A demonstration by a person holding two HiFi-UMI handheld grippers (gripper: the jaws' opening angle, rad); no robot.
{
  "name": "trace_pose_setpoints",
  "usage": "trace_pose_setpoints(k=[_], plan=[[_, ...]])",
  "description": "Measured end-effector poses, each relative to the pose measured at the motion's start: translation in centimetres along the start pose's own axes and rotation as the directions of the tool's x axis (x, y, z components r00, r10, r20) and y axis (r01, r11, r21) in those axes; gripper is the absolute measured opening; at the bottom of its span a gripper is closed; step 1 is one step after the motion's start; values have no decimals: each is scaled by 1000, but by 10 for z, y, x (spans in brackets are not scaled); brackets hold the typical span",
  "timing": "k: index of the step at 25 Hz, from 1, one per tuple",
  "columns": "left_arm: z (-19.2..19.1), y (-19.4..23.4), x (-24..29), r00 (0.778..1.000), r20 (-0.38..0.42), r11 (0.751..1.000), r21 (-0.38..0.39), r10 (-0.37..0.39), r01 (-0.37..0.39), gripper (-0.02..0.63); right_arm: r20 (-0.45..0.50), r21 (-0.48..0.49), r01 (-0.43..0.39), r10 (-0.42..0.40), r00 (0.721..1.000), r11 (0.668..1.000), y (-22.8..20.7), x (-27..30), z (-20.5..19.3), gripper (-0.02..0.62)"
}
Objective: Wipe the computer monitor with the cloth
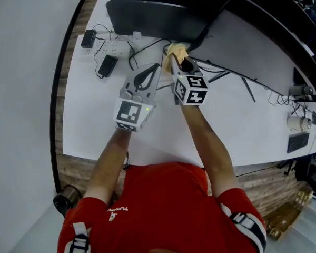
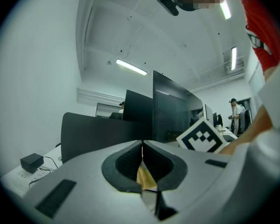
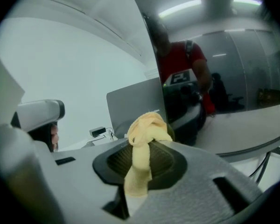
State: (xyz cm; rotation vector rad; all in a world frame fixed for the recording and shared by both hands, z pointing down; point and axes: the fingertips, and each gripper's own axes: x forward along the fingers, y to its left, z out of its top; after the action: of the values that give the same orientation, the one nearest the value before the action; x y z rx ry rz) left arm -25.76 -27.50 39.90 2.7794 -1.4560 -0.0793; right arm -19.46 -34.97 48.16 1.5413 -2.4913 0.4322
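— Cloth [image 3: 147, 129] status?
— Yellow and bunched. My right tool [image 3: 149, 148] has its jaws clamped on it, and the wad pokes out past the tips, close to the monitor's [image 3: 214, 64] edge.
— Left tool [image 2: 142, 146]?
— Jaws pressed together at the tips. I see a yellow sliver in the slit beneath them and can't tell whether it's caught. That tool hangs just beside the right one, over the white worktop [image 1: 95, 120]. A power strip [image 1: 113, 48] lies left of the monitor.
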Motion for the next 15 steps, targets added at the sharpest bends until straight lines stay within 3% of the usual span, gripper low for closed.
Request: trace_pose_setpoints(k=[15], plan=[[31,-18,-3,999,38,1000,17,-19,18,9,114,-41,-29,34,993,999,16,-39,104,71]])
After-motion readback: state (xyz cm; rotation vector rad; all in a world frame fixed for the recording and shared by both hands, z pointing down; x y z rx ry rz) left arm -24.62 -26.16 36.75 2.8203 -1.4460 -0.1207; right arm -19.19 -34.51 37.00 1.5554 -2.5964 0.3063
